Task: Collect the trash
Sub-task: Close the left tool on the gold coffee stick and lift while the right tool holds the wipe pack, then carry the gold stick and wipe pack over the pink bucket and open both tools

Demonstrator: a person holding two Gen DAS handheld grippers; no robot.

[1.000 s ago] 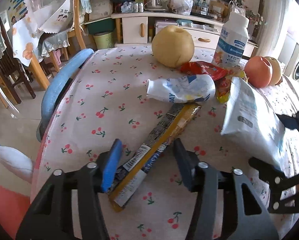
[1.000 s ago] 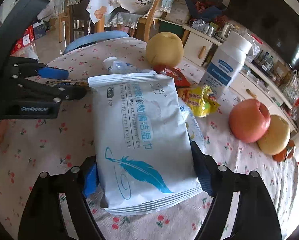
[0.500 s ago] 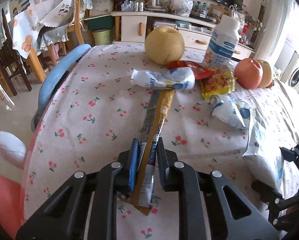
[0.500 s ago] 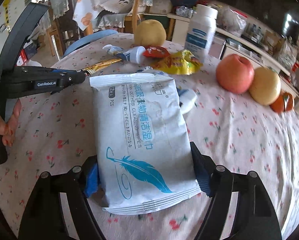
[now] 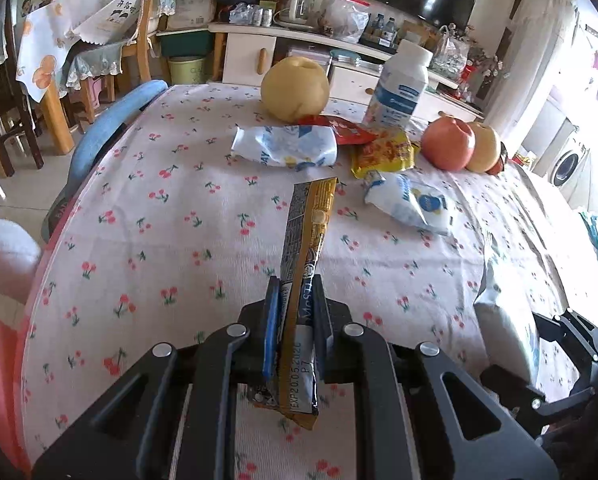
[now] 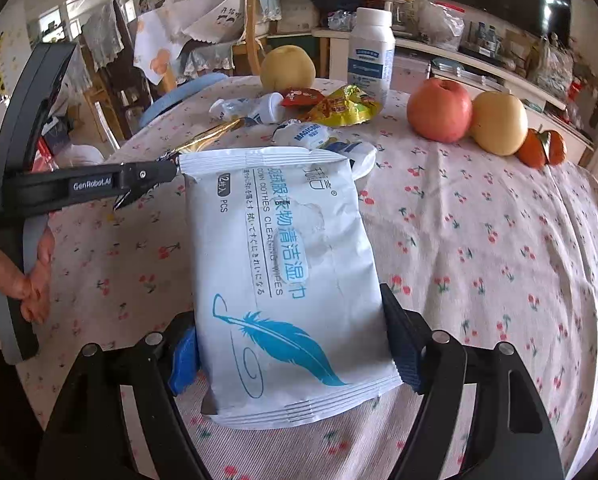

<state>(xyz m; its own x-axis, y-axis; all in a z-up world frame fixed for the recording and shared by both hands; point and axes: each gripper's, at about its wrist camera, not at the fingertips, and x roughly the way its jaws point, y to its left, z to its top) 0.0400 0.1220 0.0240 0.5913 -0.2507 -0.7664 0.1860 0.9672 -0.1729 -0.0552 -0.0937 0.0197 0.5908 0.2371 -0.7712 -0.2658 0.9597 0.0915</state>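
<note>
The left gripper (image 5: 295, 320) has its jaws clamped narrow on a long wrapper (image 5: 305, 248), lifted above the worktop (image 5: 159, 208). The right gripper (image 6: 291, 356) holds a wipes pack (image 6: 283, 264) between wide jaws.

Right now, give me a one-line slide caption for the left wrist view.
Left gripper shut on a long yellow snack wrapper, lifted over the cherry-print tablecloth.

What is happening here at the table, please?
A person is collecting trash with two handheld grippers. The left gripper is shut on a long yellow snack wrapper, and the right gripper holds a white pack of cleaning wipes by its sides. More wrappers, a white bottle and fruit lie on the cherry-print tablecloth.
</note>
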